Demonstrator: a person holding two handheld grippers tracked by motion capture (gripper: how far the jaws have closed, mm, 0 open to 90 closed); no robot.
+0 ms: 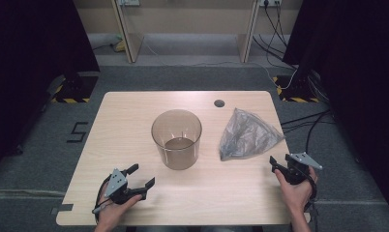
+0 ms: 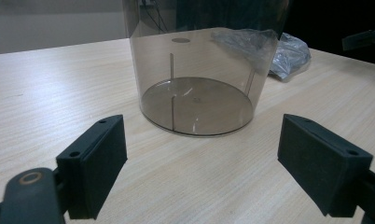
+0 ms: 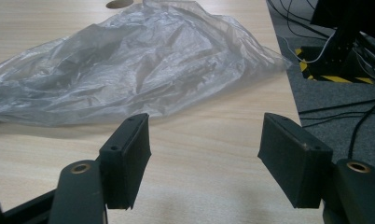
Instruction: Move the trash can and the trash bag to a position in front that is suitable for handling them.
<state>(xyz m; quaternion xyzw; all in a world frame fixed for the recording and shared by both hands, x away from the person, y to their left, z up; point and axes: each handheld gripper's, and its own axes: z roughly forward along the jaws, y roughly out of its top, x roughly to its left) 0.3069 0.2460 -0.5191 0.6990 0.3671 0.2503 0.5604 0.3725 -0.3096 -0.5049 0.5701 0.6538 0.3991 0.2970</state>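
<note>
A smoky see-through plastic bin [image 1: 176,138] stands upright and empty at the middle of the wooden table [image 1: 134,111]; the left gripper view has it [image 2: 199,70] straight ahead. To its right lies a crumpled clear plastic bag [image 1: 246,135], flat on the wood, close in front of the jaws in the right gripper view [image 3: 129,65]. My left gripper [image 1: 141,176] rests near the front edge, left of the bin, open and holding nothing [image 2: 202,163]. My right gripper [image 1: 276,165] sits near the front right, just short of the bag, open and holding nothing [image 3: 204,163].
A round cable hole [image 1: 219,103] marks the table's far edge. Cables [image 1: 299,121] run over the grey floor to the right of the table. Stands with yellow-black tape [image 1: 69,99] sit beyond both far corners. Bare wood lies between the two grippers.
</note>
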